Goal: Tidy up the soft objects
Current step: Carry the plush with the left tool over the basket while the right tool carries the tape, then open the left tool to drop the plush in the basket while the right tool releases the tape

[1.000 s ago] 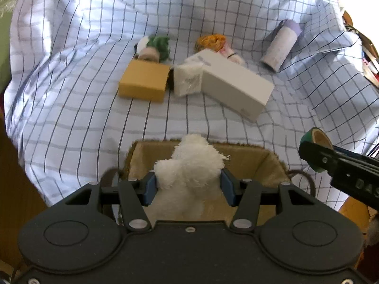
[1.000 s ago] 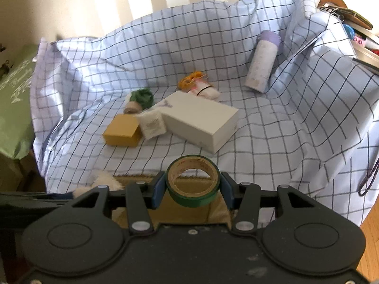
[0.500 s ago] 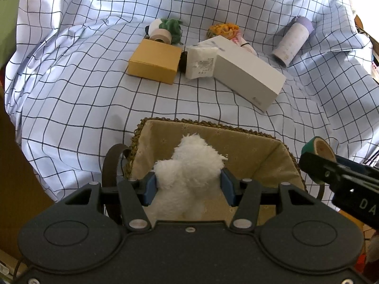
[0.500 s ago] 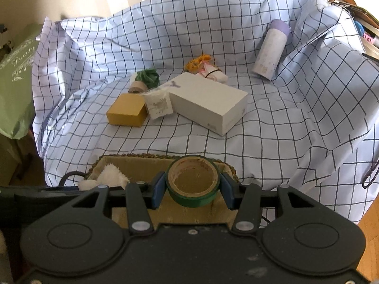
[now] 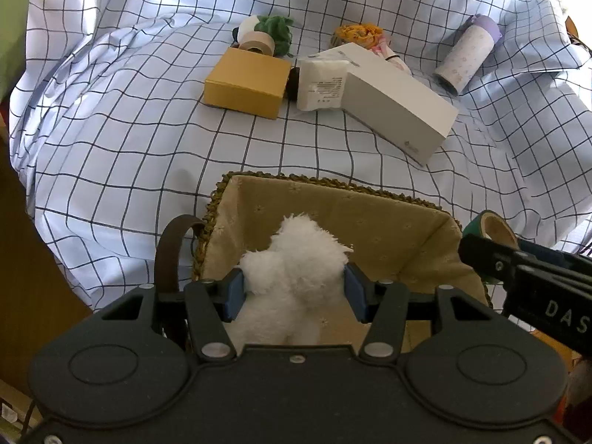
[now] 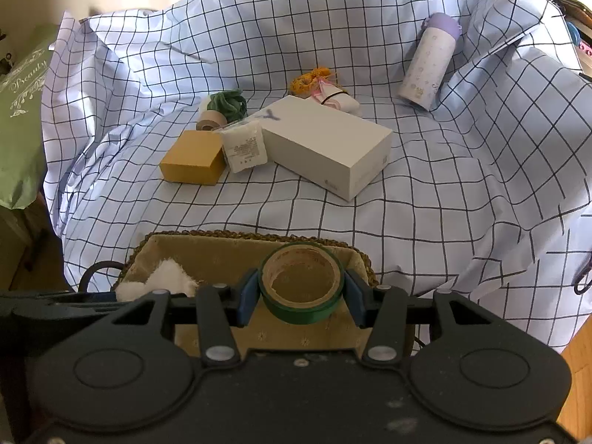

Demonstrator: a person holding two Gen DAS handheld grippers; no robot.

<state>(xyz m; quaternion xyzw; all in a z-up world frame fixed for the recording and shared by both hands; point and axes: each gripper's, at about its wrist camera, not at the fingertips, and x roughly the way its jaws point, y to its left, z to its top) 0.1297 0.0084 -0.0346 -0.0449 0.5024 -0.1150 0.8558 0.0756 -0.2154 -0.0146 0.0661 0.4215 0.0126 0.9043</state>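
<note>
Checked cloth (image 5: 111, 140) covers the whole surface. Nearest the cameras sits a woven basket (image 5: 333, 188) with a tan lining. Beyond it lie a white box (image 6: 325, 144), a lilac-capped bottle (image 6: 429, 63) and a yellow box (image 5: 248, 81). Left tongs (image 5: 294, 290) clamp a white plush toy (image 5: 296, 277) above the basket; right tongs (image 6: 299, 294) pinch a green tape roll (image 6: 301, 283) over the basket too.

Bright daylight falls from beyond the checked cloth (image 6: 444, 192), blown out at top; fisheye bends its grid at edges; focus sharp.
</note>
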